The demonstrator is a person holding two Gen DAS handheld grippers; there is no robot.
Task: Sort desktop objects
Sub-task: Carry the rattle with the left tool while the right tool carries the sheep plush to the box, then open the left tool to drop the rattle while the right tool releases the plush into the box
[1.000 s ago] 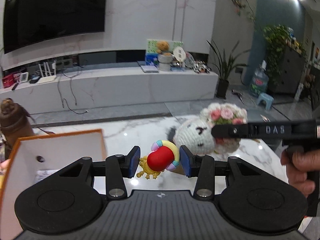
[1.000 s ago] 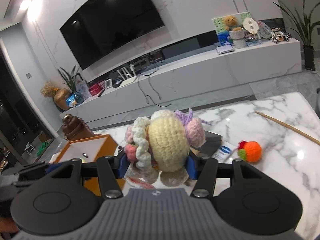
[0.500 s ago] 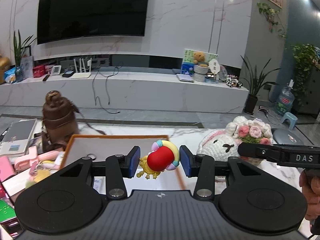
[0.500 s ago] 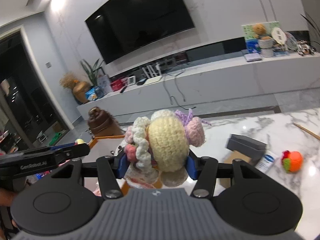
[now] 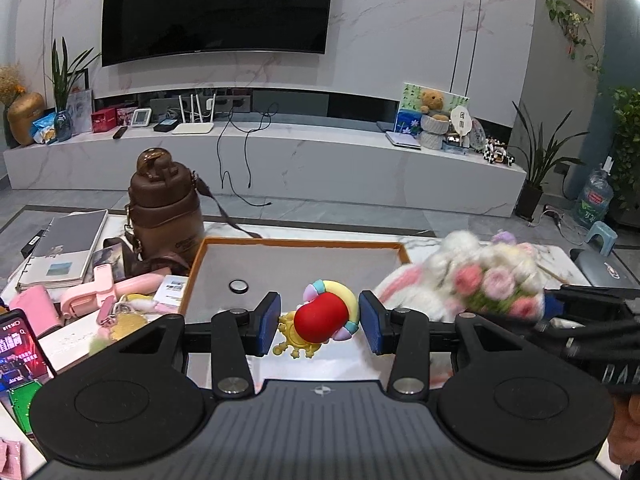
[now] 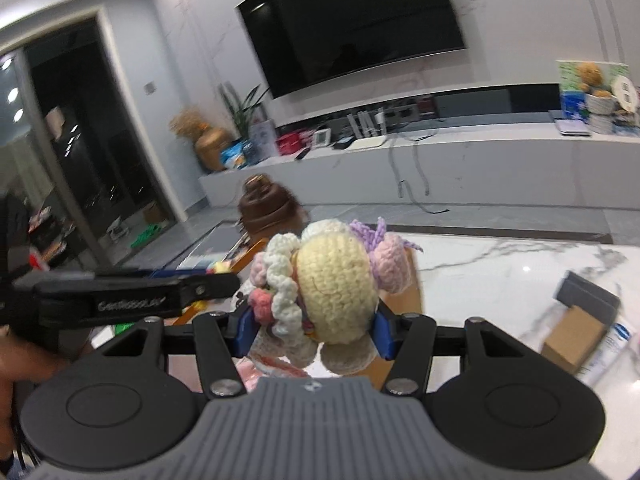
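Honestly, both loads sit over the orange tray (image 5: 304, 245): left hand-held gripper (image 5: 319, 324) pinches a red toy (image 5: 320, 318), right hand-held gripper (image 6: 311, 330) squeezes the crochet doll (image 6: 334, 284). Crowded approach (they're nearly touching) could bump either loose onto the tabletop (image 6: 500, 256).

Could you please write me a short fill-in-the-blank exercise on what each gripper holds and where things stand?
1. The left gripper holds a small toy with a ____ centre.
2. The right gripper holds a ____ doll.
3. The tray has an ____ rim.
4. Left of the tray stands a ____ bottle.

Missing words: red; crocheted; orange; brown
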